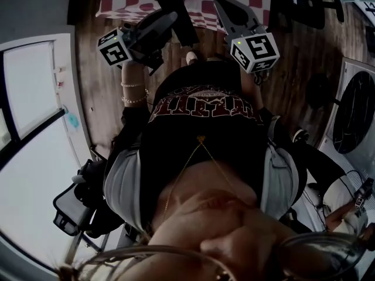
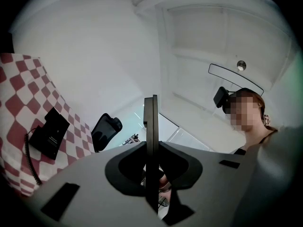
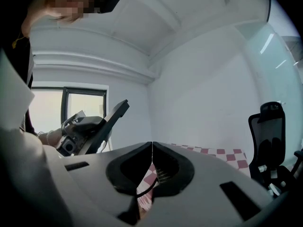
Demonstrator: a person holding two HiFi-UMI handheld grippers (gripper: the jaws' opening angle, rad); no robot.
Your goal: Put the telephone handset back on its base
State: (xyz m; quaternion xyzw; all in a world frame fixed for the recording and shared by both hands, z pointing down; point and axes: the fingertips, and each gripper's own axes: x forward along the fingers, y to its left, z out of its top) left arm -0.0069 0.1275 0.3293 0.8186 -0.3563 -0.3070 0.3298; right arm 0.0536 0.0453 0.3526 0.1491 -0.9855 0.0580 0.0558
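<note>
Black telephone [image 2: 49, 134] shows in left gripper view alone; left claw [image 2: 151, 103] and right claw [image 3: 151, 146] closed, empty.

Place: an office-like room; the exact kind cannot be told.
Floor: dark wood floor [image 1: 304, 69], bare boards.
Walls: plain white walls [image 2: 94, 56] meet a white ceiling [image 3: 118, 27] with a moulded edge.
Window: a dark-framed window [image 3: 85, 103] lets in daylight.
Glazing: a glass partition [image 3: 279, 60] stands behind the seating.
Seating: a black office chair [image 3: 267, 136] with a headrest and a mesh back.
Table: a red-and-white checked cloth [image 2: 19, 79] covers the table.
Desk equipment: a black telephone base [image 2: 49, 134] with a coiled cord [image 2: 29, 160] lies on that cloth.
Other equipment: a white unit [image 1: 354, 113] with a round dark grille stands at the floor's edge.
</note>
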